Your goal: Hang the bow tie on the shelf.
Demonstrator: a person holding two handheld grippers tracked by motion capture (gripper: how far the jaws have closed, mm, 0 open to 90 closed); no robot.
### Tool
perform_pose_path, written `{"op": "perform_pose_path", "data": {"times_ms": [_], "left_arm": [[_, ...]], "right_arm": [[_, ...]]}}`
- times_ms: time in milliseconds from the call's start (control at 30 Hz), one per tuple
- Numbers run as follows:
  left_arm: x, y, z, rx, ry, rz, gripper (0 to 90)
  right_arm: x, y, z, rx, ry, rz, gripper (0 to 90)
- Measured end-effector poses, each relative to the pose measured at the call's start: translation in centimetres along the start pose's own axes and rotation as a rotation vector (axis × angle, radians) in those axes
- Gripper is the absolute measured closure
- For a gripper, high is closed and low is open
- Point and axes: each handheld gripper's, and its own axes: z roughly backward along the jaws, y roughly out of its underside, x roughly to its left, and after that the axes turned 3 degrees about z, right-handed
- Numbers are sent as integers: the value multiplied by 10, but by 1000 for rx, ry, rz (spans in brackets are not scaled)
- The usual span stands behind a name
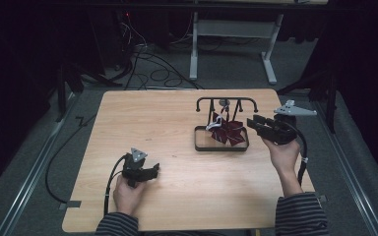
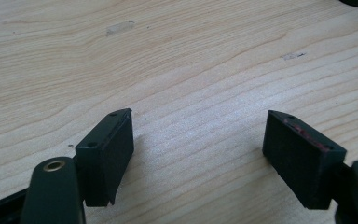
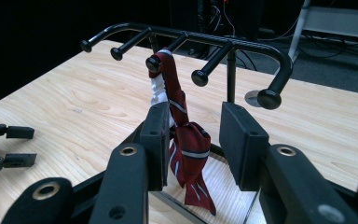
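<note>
The dark red striped bow tie (image 3: 186, 149) hangs limp by its strap from a peg of the black rack (image 3: 242, 46) at the table's far right, light and floppy, best pinched at its knot between the right gripper (image 3: 193, 140)'s released jaws, while the left gripper (image 2: 198, 140) gapes empty near left.

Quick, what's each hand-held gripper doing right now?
Left hand-held gripper: open, holding nothing.
Right hand-held gripper: open, bow tie between its jaws, not clamped.
</note>
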Motion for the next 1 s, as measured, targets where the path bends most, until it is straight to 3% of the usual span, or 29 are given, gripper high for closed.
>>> {"op": "perform_pose_path", "data": {"times_ms": [1000], "left_arm": [[0,0,0,0,0,0,252]], "right_arm": [[3,23,25,-10,-15,6,631]]}}
